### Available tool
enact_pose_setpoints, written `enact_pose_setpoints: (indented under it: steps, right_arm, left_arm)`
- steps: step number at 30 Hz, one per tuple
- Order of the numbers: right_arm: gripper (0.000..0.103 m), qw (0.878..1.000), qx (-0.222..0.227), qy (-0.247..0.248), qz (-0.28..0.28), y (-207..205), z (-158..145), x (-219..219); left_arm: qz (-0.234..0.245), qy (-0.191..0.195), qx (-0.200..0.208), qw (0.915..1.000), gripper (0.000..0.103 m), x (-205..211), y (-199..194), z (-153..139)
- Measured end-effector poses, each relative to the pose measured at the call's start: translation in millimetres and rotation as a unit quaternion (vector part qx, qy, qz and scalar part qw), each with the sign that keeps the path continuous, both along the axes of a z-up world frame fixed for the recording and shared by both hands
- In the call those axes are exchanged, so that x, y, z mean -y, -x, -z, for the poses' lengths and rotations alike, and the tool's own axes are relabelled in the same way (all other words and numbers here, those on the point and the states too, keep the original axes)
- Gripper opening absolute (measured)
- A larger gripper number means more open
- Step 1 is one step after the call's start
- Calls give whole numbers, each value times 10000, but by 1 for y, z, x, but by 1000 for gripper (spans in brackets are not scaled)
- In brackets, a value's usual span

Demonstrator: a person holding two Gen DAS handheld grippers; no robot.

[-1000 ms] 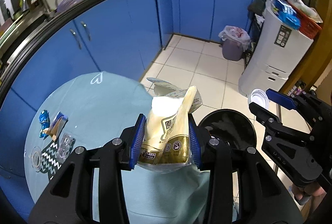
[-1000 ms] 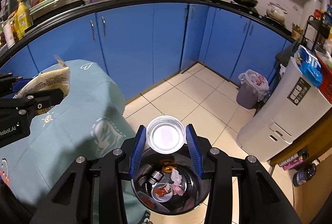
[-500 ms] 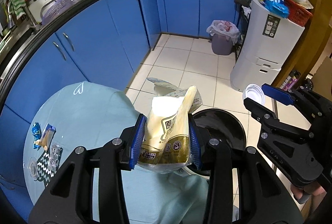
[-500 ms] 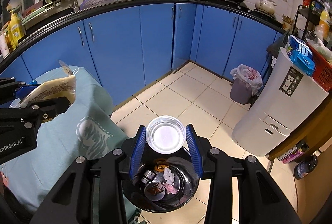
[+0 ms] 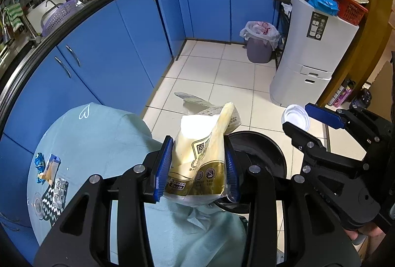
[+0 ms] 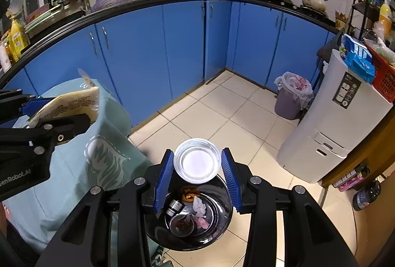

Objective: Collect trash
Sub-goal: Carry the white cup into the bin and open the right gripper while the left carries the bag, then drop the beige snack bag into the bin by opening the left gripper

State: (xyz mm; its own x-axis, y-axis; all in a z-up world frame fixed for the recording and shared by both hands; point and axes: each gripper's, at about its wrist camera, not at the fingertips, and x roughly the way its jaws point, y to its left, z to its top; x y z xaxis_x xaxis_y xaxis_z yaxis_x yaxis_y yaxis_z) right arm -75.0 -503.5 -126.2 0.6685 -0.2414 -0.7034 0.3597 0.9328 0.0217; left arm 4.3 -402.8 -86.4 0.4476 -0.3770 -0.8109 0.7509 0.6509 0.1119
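My left gripper (image 5: 197,165) is shut on a yellow and white food bag (image 5: 200,155), held at the table edge beside the black trash bin (image 5: 269,155). The bag also shows in the right wrist view (image 6: 66,106). My right gripper (image 6: 196,174) is shut on a clear round plastic lid (image 6: 196,163), held right above the open black trash bin (image 6: 197,222), which holds several scraps. The lid shows in the left wrist view (image 5: 296,117) too. Small wrappers (image 5: 48,168) lie on the light-blue tablecloth (image 5: 98,133).
Blue cabinets (image 6: 148,49) run along the back. A purple bin with a white liner (image 6: 291,96) and a white appliance (image 6: 340,123) stand at the right on the tiled floor (image 6: 222,113). A clear wrapper (image 5: 60,190) lies near the small wrappers.
Both grippers have drifted slightly, still holding their items. The left gripper with the bag has moved closer to the bin; the lid stays above the bin opening.
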Motion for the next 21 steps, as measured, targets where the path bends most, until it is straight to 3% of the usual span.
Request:
enact_pose_setpoints:
  steps: [4, 6, 8, 21]
  right_arm:
    - [40, 10000, -1, -30, 8, -2, 1, 2]
    - [45, 10000, -19, -55, -5, -2, 1, 2]
    - [78, 10000, 25, 15, 85, -1, 0, 2]
    - [79, 9988, 155, 2, 456, 6, -2, 22]
  left_arm:
    - [-8, -6, 6, 10000, 41, 1, -1, 0]
    - [-6, -6, 18, 10000, 41, 1, -1, 0]
    - [-6, -6, 9, 10000, 41, 1, -2, 0]
    - [22, -3, 4, 10000, 41, 3, -1, 0]
